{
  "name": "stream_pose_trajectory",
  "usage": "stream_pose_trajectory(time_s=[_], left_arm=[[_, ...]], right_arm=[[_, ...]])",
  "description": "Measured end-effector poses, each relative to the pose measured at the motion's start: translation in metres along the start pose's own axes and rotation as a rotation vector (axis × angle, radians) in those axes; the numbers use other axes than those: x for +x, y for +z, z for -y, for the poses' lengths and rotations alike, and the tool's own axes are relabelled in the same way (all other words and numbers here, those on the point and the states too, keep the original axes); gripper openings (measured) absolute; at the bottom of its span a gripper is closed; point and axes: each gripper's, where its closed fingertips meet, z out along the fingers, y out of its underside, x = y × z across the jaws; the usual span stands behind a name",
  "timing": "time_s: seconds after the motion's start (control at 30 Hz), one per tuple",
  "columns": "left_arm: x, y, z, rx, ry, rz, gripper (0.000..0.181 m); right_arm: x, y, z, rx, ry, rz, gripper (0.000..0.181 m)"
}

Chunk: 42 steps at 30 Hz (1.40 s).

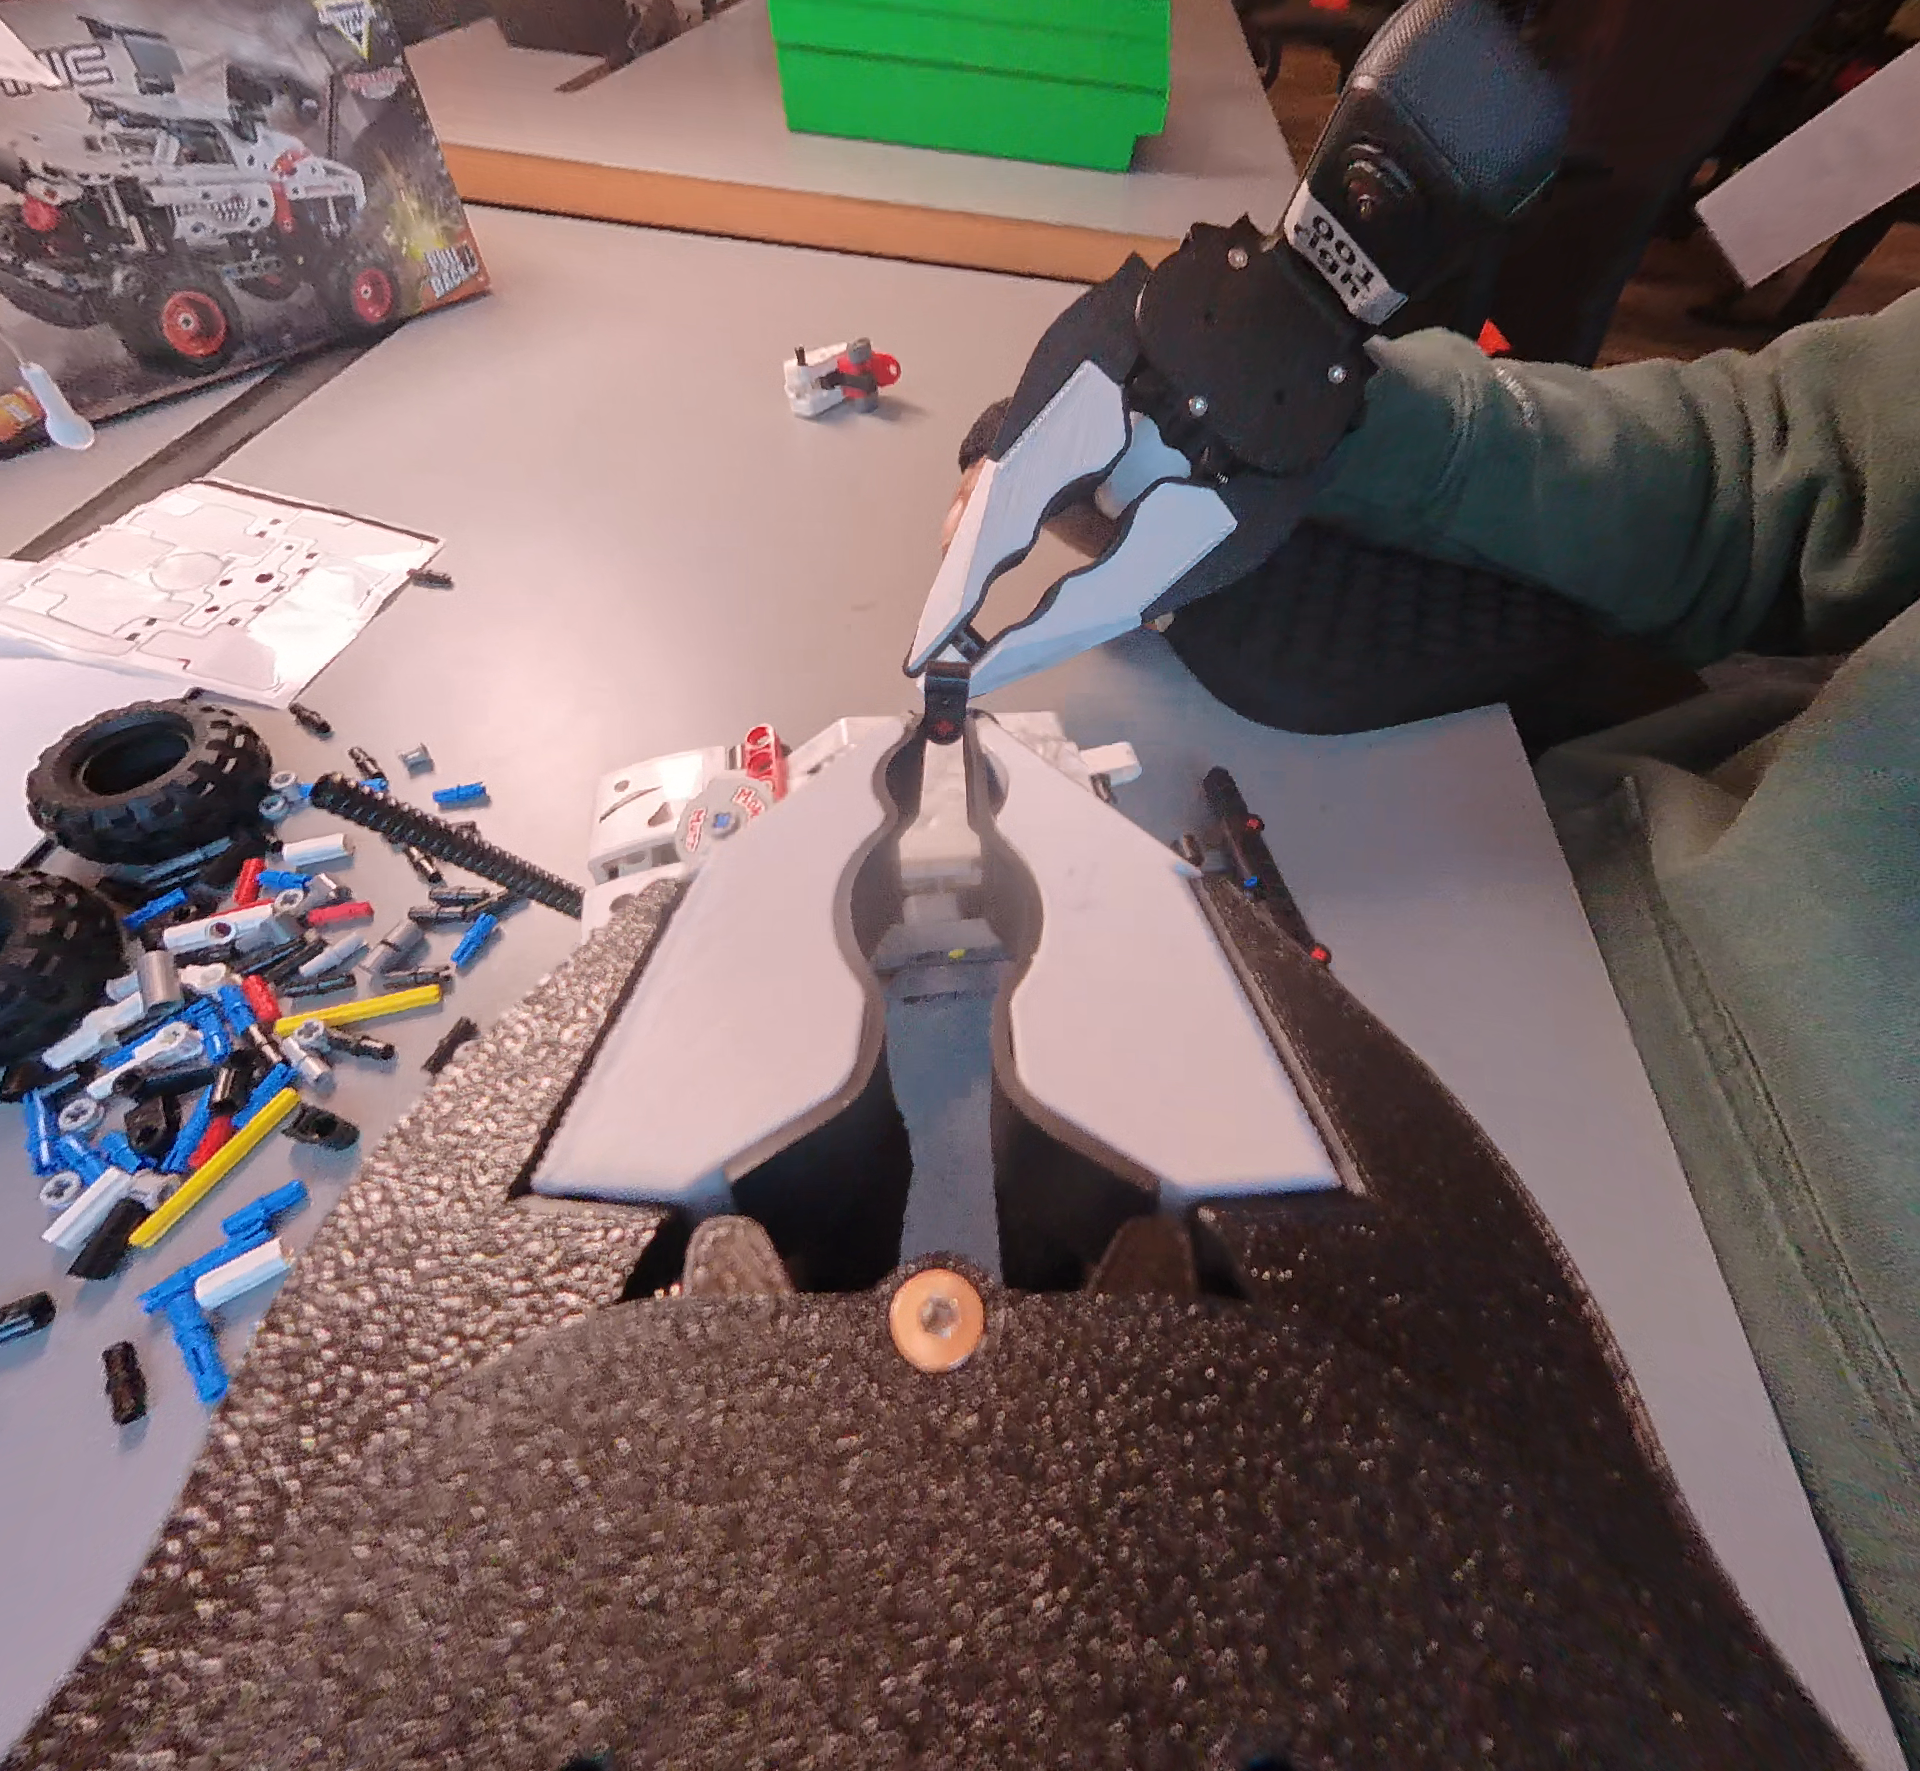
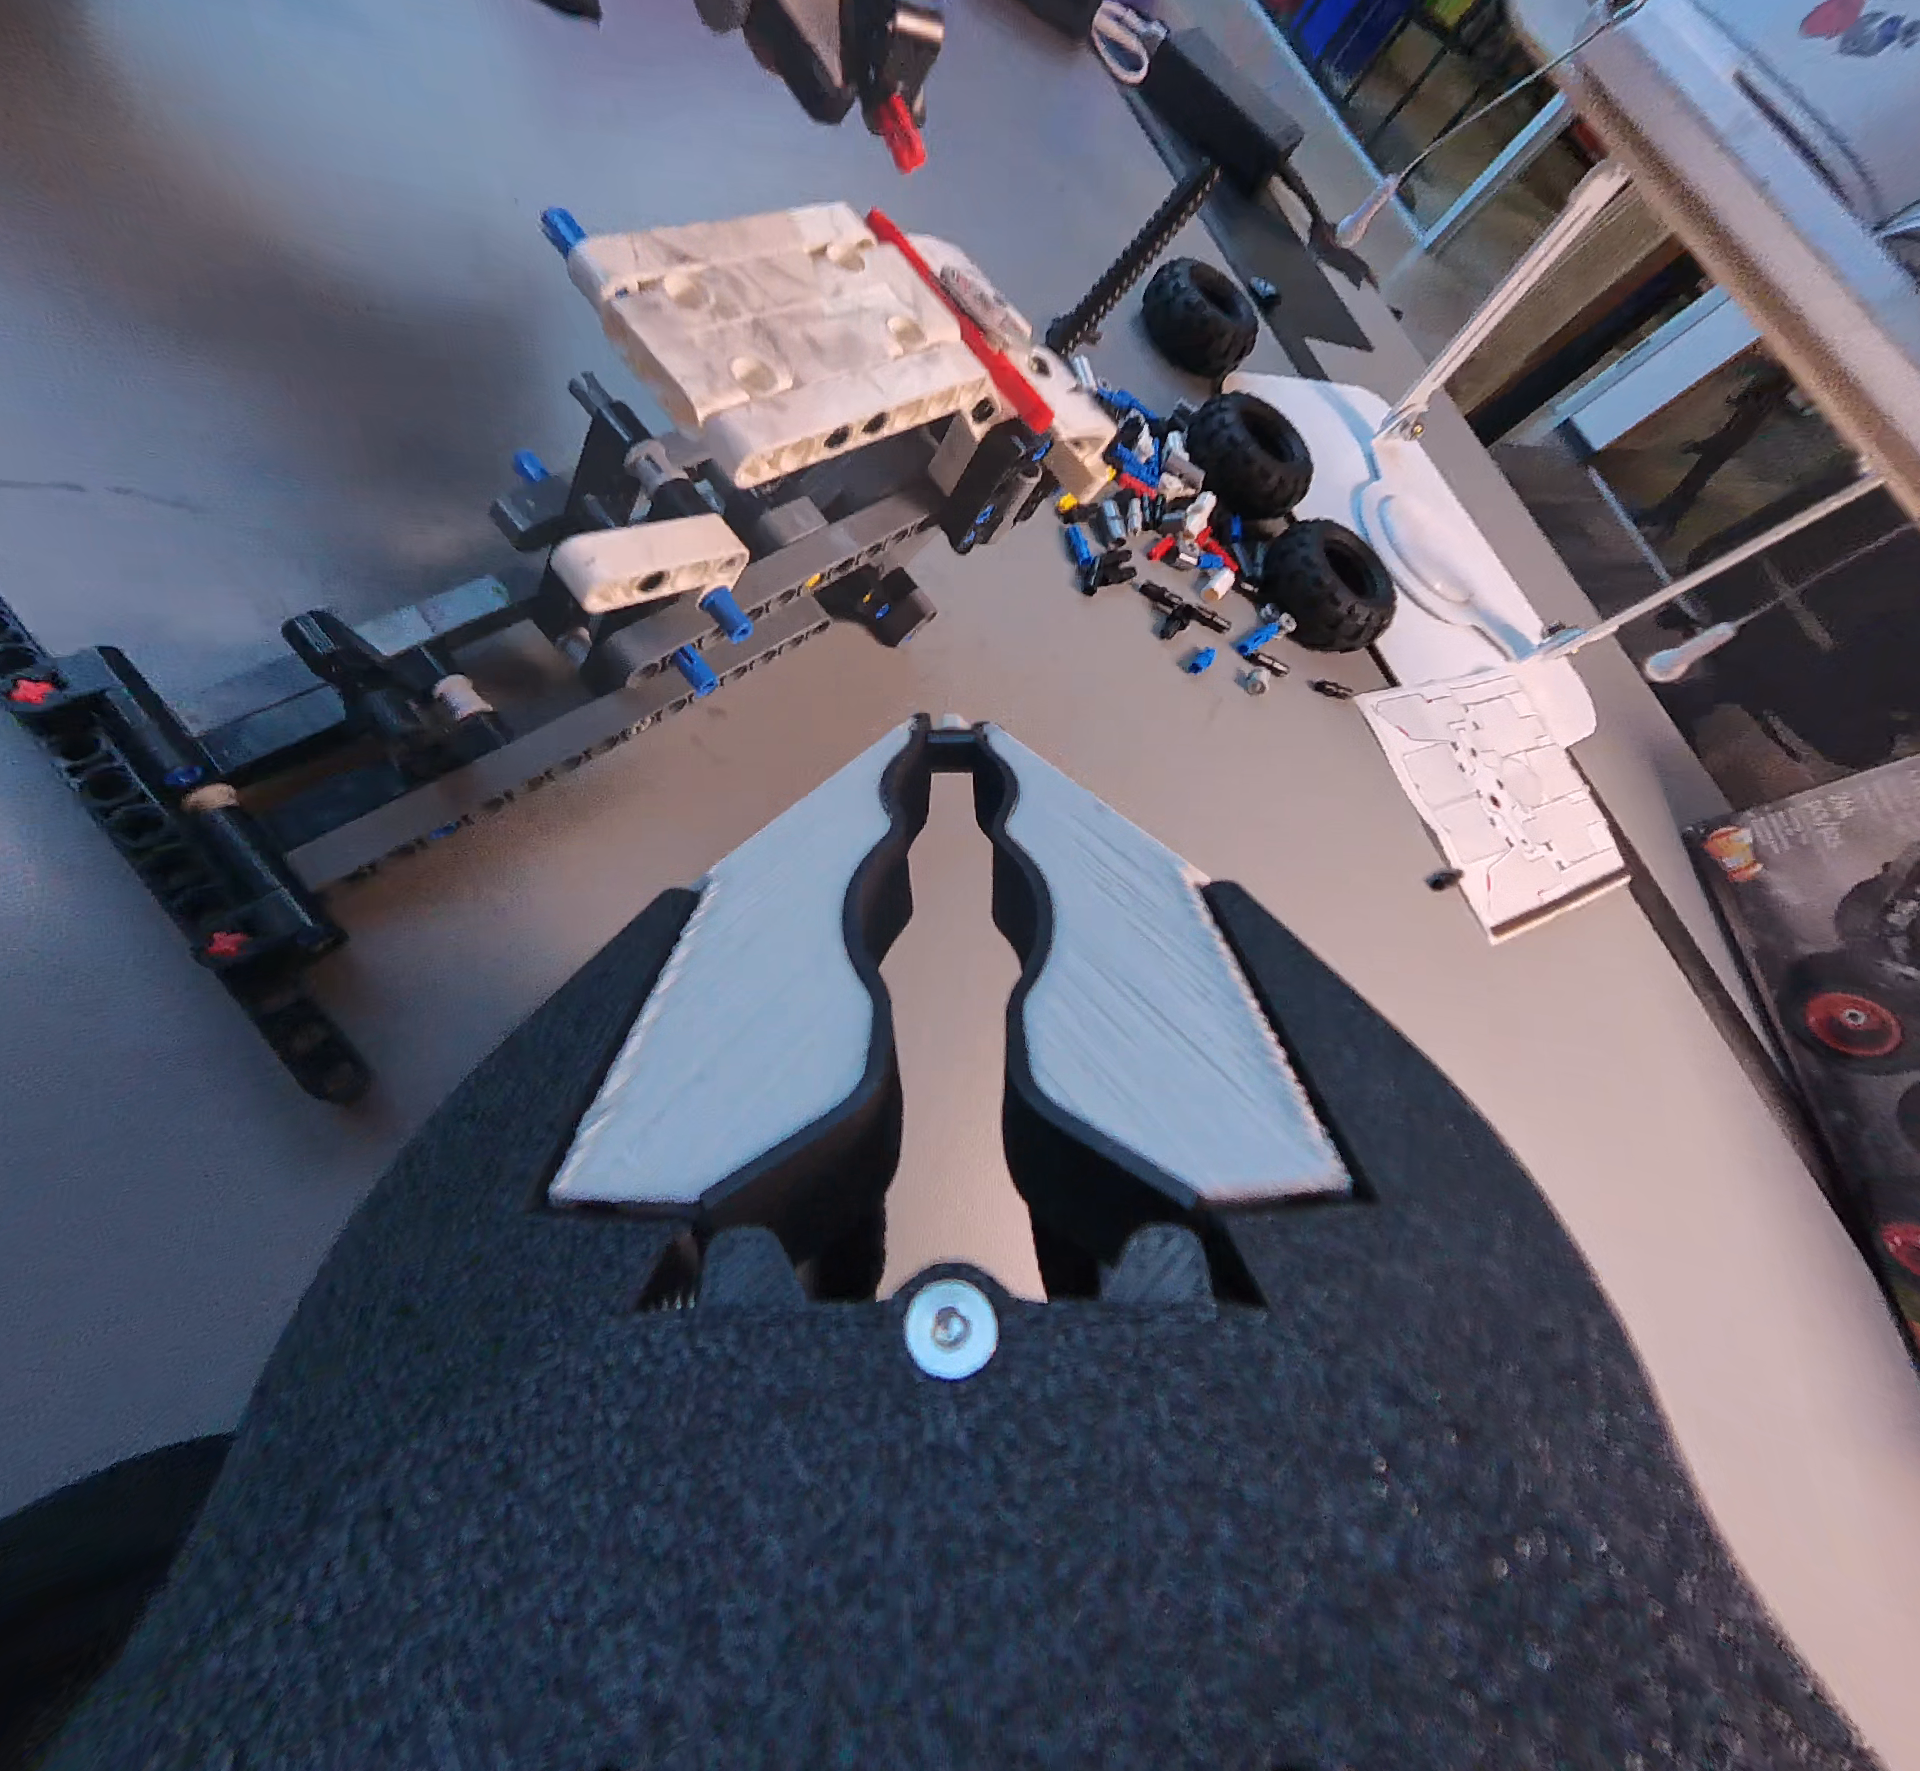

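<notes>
The grey bench [image 1: 675, 495] carries a partly built model truck [image 2: 810, 339]. It is a long dark frame with white panels on top and blue pins sticking out of its side. No wheel is mounted on it.

Beyond the model truck, well away, stands the printed kit box [image 1: 197, 163], and farther off a green bin [image 1: 966, 48] sits on a neighbouring surface.

The left tool [image 1: 940, 739] hangs just over the model truck, its jaws drawn almost together. The right wrist view shows it pinching a black connector [image 2: 902, 33] with a red pin poking from its end. The right tool [image 2: 948, 734], held by a hand in a green sleeve, is also above the model truck, and its tips are clamped on a small black piece [image 2: 949, 747]. In the left wrist view the two held parts appear to meet tip to tip, but whether they touch cannot be told.

Beside the model truck lie three loose black tyres [image 2: 1247, 454] and a white sticker sheet [image 1: 208, 578]. There is also a long black toothed rod [image 1: 447, 838] and a scattered pile of small parts [image 1: 208, 1015], blue, black, grey, red and yellow. A small white-and-red sub-assembly [image 1: 836, 376] sits alone, apart from the model truck, on its far side.
</notes>
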Motion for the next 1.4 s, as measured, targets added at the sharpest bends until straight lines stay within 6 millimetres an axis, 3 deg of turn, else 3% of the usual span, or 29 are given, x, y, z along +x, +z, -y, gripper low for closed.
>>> stream_pose_trajectory(time_s=[0.2, 0.37, 0.47, 0.6, 0.7, 0.9, 1.37, 1.4], left_arm=[[-0.009, -0.003, -0.010, -0.026, -0.014, 0.011, 0.007], [-0.003, 0.000, -0.008, -0.004, -0.036, -0.026, 0.006], [0.004, 0.000, -0.002, 0.036, -0.064, -0.076, 0.007], [0.019, 0.000, 0.010, 0.094, -0.077, -0.158, 0.007], [0.034, 0.000, 0.018, 0.127, -0.049, -0.220, 0.007], [0.053, 0.005, 0.018, 0.131, -0.019, -0.296, 0.006], [0.060, 0.011, 0.012, 0.110, -0.005, -0.317, 0.007], [0.059, 0.012, 0.012, 0.112, -0.009, -0.310, 0.013]], right_arm=[[-0.014, 0.012, -0.040, -0.215, -0.010, 0.074, 0.009], [-0.016, 0.010, -0.043, -0.233, 0.077, 0.114, 0.022], [-0.007, 0.002, -0.025, -0.130, 0.144, 0.105, 0.029], [-0.002, -0.033, 0.054, 0.304, 0.259, 0.173, 0.021], [-0.015, -0.047, 0.084, 0.445, 0.298, 0.270, 0.019], [-0.032, -0.050, 0.101, 0.508, 0.321, 0.359, 0.011], [-0.041, -0.045, 0.093, 0.449, 0.262, 0.373, 0.003], [-0.042, -0.044, 0.092, 0.441, 0.252, 0.375, 0.003]])
